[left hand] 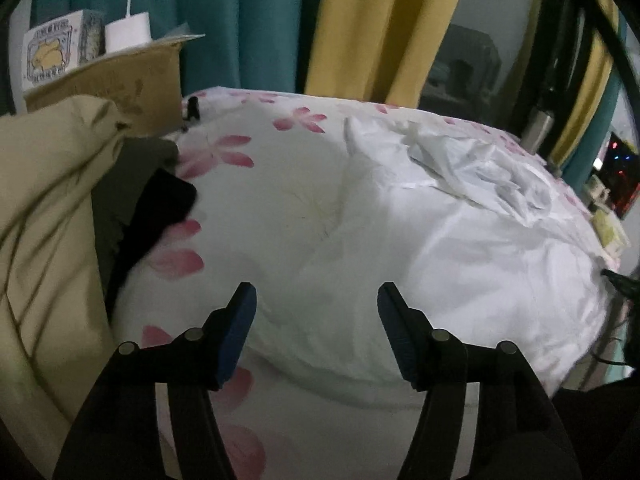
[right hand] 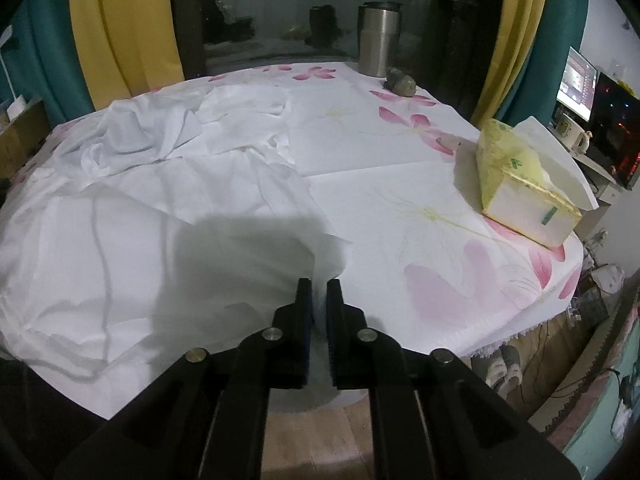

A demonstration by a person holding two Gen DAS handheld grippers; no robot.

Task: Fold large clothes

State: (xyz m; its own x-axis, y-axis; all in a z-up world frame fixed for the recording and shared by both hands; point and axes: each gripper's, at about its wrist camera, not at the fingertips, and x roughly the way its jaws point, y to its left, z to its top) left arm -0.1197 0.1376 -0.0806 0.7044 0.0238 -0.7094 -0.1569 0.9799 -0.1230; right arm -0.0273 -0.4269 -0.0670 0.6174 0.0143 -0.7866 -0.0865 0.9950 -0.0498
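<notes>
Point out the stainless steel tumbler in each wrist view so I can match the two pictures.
Left wrist view: the stainless steel tumbler stands at the far right edge of the table, partly behind a dark pole.
Right wrist view: the same tumbler stands at top centre, at the table's far edge before the window.
Shared landmark: the crumpled white garment lying on the flower-print tablecloth.
</notes>
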